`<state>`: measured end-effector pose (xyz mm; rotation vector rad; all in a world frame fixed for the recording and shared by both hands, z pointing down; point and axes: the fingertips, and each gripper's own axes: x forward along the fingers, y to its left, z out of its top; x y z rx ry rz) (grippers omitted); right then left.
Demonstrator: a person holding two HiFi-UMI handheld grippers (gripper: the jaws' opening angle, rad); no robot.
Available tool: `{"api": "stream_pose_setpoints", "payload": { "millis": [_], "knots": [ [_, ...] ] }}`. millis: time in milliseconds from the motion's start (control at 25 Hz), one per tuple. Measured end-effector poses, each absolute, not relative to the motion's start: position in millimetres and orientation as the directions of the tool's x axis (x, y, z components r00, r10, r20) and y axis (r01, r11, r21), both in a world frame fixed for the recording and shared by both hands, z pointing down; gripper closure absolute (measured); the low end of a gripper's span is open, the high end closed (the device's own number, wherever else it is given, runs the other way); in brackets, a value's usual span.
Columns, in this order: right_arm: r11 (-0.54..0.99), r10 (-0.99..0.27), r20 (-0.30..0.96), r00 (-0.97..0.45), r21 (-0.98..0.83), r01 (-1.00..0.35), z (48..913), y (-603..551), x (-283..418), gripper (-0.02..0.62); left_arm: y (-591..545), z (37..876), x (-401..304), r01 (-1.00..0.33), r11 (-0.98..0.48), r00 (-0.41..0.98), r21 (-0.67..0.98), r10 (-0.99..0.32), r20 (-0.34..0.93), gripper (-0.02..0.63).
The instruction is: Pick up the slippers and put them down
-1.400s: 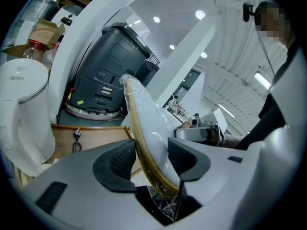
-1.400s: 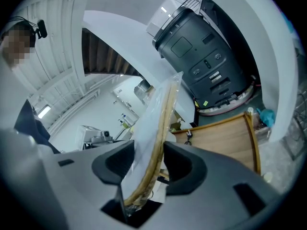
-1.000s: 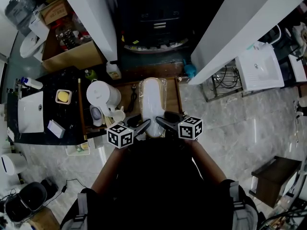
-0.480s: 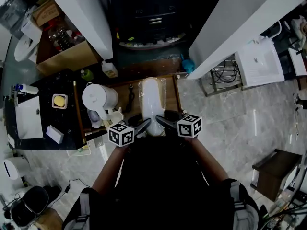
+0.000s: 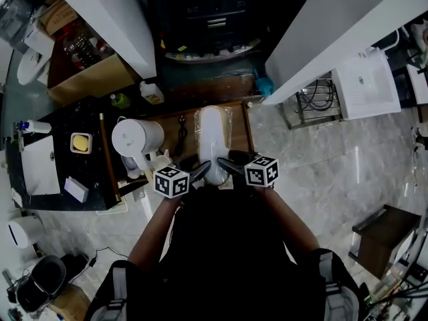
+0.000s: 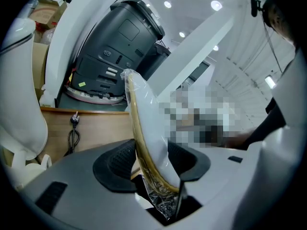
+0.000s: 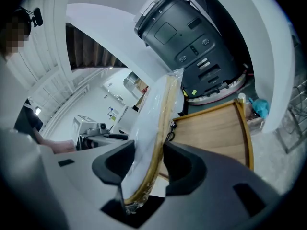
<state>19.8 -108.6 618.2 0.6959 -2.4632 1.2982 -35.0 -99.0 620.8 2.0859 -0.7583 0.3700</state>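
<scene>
We found the plastic-wrapped slippers [image 5: 212,139] held by their near end, reaching away over the wooden table [image 5: 238,127]. The left gripper [image 5: 198,172] and the right gripper [image 5: 227,163] each had both jaws clamped on that end. A white kettle [image 5: 136,138] stood to the left.

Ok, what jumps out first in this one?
The wrapped white slippers stand out first: a long plastic-covered pack with a tan edge. The left gripper and the right gripper hold its near end, each shut on it. The pack is above a wooden table, with a white kettle to the left and a big dark machine beyond.
</scene>
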Motion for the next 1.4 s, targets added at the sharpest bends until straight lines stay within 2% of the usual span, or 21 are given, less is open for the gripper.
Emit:
{"api": "stream_pose_setpoints", "payload": {
  "millis": [680,1040,1400],
  "knots": [
    [0.429,-0.175,0.523,-0.834,-0.722,-0.543,686,-108,29,0.402,-96,689,-24,-0.667,-0.372,0.744,0.646,-0.288,0.603,0.402],
    [0.425,-0.072,0.600,-0.796,-0.704,-0.569,727,-101,28,0.403,-88,725,-24,-0.683,-0.320,0.729,0.657,-0.241,0.640,0.402],
    [0.383,-0.060,0.614,-0.787,-0.714,-0.586,746,-108,26,0.403,-96,747,-26,-0.693,-0.284,0.720,0.662,-0.231,0.655,0.402]
  ]
}}
